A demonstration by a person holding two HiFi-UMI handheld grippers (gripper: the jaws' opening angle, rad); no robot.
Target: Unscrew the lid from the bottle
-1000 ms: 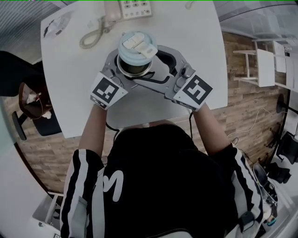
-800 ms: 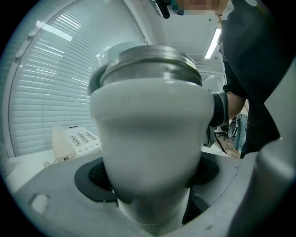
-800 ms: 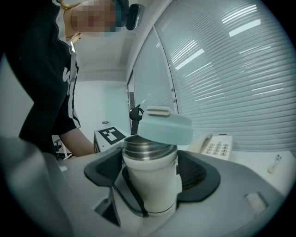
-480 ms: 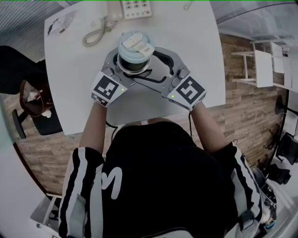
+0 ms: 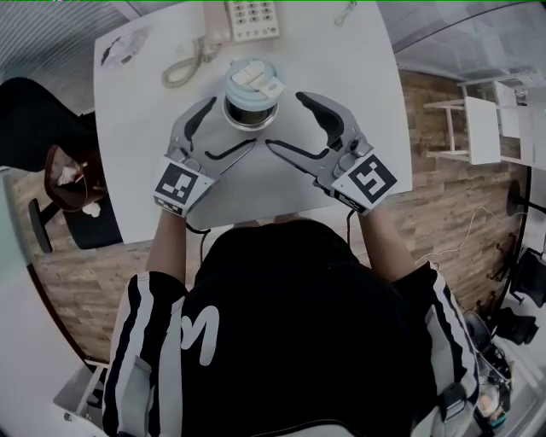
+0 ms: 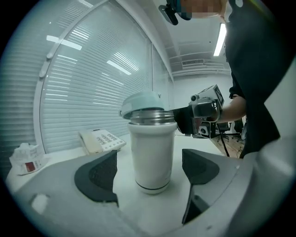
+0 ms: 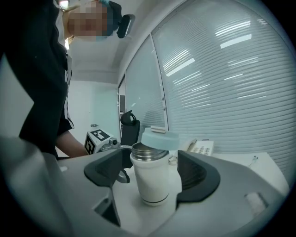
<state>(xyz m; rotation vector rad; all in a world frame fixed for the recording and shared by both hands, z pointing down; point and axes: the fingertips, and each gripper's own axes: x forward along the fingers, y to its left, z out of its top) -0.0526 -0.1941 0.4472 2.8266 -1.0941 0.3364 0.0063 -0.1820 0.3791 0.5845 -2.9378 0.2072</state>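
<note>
A white bottle [image 5: 247, 109] with a steel neck stands upright on the white table [image 5: 358, 68]. Its pale blue lid [image 5: 254, 83] rests loose and askew on the neck, tilted in the left gripper view [image 6: 141, 104] and the right gripper view [image 7: 159, 139]. My left gripper [image 5: 230, 124] is open just left of the bottle [image 6: 152, 155], pads clear of it. Open on the other side is my right gripper [image 5: 284, 119], its pads also apart from the bottle [image 7: 151, 180]. Neither holds anything.
A desk telephone [image 5: 247, 17] with a coiled cord [image 5: 192, 61] sits behind the bottle at the far edge. A crumpled wrapper [image 5: 124, 47] lies at the far left corner. A chair [image 5: 68, 188] stands left of the table; wooden floor lies to the right.
Both grippers have let go of the bottle and drawn back toward the person, jaws spread. The lid stays loose on top of the bottle.
</note>
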